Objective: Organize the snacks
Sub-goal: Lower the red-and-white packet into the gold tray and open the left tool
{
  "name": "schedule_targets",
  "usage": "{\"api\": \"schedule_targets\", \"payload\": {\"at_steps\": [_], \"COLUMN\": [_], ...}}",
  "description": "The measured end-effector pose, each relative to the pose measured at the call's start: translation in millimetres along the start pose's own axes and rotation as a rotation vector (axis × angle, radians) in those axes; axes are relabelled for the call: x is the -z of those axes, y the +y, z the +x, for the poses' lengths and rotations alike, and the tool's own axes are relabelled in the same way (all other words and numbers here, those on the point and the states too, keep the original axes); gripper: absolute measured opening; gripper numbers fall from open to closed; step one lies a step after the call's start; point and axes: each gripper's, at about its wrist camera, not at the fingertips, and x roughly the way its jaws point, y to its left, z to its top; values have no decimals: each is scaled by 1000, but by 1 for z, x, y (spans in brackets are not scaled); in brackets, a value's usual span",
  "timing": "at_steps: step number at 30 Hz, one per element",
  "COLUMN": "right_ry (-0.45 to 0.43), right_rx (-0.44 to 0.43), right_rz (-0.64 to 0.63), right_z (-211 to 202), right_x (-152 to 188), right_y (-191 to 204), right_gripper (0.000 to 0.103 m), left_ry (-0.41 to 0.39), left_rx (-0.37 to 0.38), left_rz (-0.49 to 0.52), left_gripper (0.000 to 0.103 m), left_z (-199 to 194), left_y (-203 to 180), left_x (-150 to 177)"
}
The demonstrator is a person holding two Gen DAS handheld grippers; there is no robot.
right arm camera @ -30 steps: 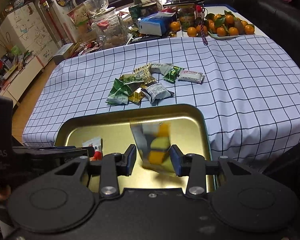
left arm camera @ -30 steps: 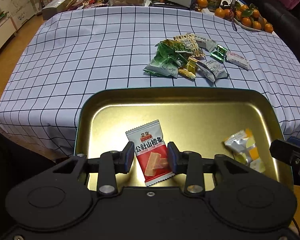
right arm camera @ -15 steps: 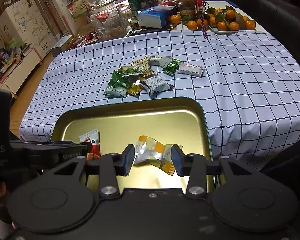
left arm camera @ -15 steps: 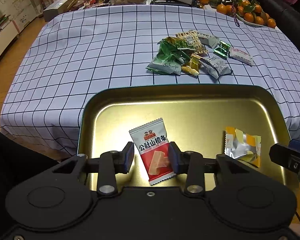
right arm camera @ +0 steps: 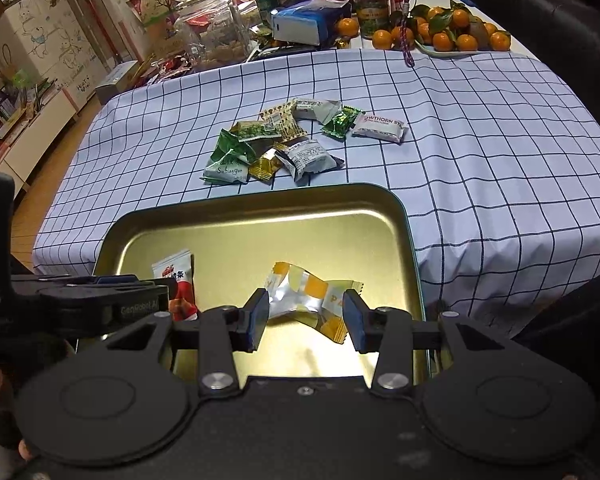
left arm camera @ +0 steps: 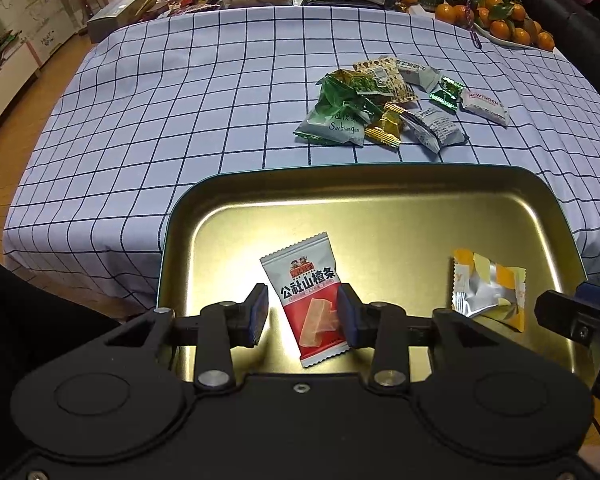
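Both grippers [left arm camera: 302, 310] [right arm camera: 306, 316] tilt down, jaws apart, over tray [left arm camera: 364, 188].

"公社山楂条" printed on red-and-white packet [left arm camera: 307, 299], lying between left gripper's fingers [left arm camera: 259, 315]. "Subiangun" read on green-and-white packet [left arm camera: 334, 122], far ahead of fingers. "HAWTHORN" partly seen on white packet [right arm camera: 379, 127], farther ahead, off to right. "PA" seen on silver-and-yellow packet [right arm camera: 312, 298], between right gripper's fingers [right arm camera: 257, 315].
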Motion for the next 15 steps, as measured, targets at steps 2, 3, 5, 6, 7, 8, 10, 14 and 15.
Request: {"api": "schedule_targets", "payload": {"at_steps": [2, 3, 5, 6, 7, 8, 10, 14, 15], "right_ry": [6, 9, 14, 19, 23, 26, 30, 42, 44], "right_rx": [1, 1, 6, 10, 13, 13, 15, 31, 31], "right_rz": [-1, -1, -2, -5, -8, -10, -17, -26, -26], "right_z": [2, 3, 4, 5, 6, 7, 9, 14, 15], "right_x": [-1, -1, -1, -1, -1, -2, -3, -3, -3], "right_y": [0, 0, 0, 1, 1, 1, 2, 4, 5], "right_gripper": [43, 43, 43, 43, 43, 43, 43, 48, 49], "left_ry": [7, 12, 23, 27, 31, 33, 37, 59, 68], "left_rx": [-5, -6, -5, -5, -8, -11, -14, -9, -4], "left_rz": [-1, -2, -5, -5, -4, -2, 3, 7, 5], "left_gripper": [48, 48, 48, 48, 48, 48, 48, 48, 48], "left_z": [1, 1, 1, 1, 1, 1, 1, 4, 5], "left_y": [1, 1, 2, 2, 2, 2, 2, 4, 4], "left_x": [1, 1, 1, 1, 2, 2, 3, 4, 4]}}
